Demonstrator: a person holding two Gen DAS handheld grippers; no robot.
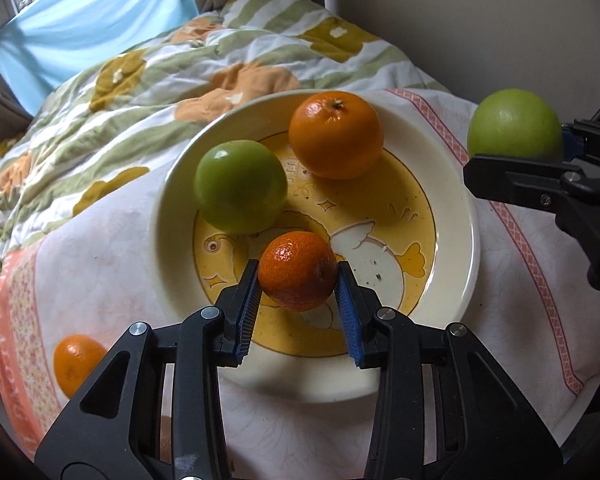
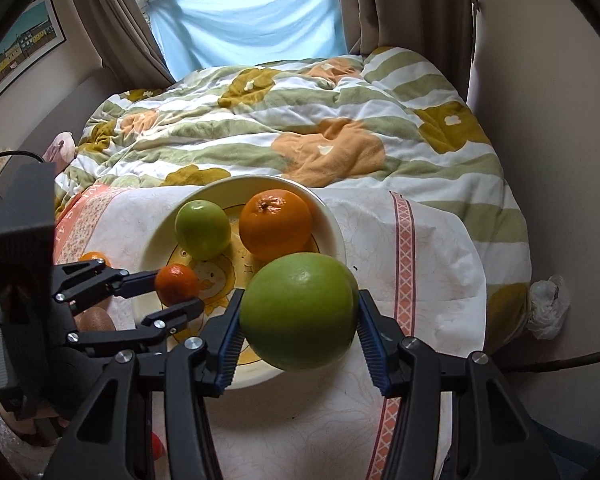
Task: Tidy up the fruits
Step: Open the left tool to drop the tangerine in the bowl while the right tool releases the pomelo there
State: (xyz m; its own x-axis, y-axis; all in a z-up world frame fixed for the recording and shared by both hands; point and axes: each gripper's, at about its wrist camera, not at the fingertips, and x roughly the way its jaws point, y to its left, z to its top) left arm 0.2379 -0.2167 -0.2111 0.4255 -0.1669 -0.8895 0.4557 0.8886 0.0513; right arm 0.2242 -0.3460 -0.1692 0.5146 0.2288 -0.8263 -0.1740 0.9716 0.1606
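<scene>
Fruits, six visible, on a cloth-covered bed. Cream round ceramic plate with yellow duck picture (image 1: 452,184): one glossy green apple (image 1: 241,186) at ten o'clock, one large smooth orange (image 1: 335,135) at twelve o'clock. Left tongs (image 1: 298,280): clamped on a small dark-orange mandarin (image 1: 297,270), held over the plate's six o'clock area. Right tongs (image 2: 300,318): gripping a large round green fruit (image 2: 300,312), above the plate's near-right rim. Second small mandarin (image 1: 76,362): on white pink-bordered cloth (image 1: 112,248), at the plate's eight o'clock, apart from it.
</scene>
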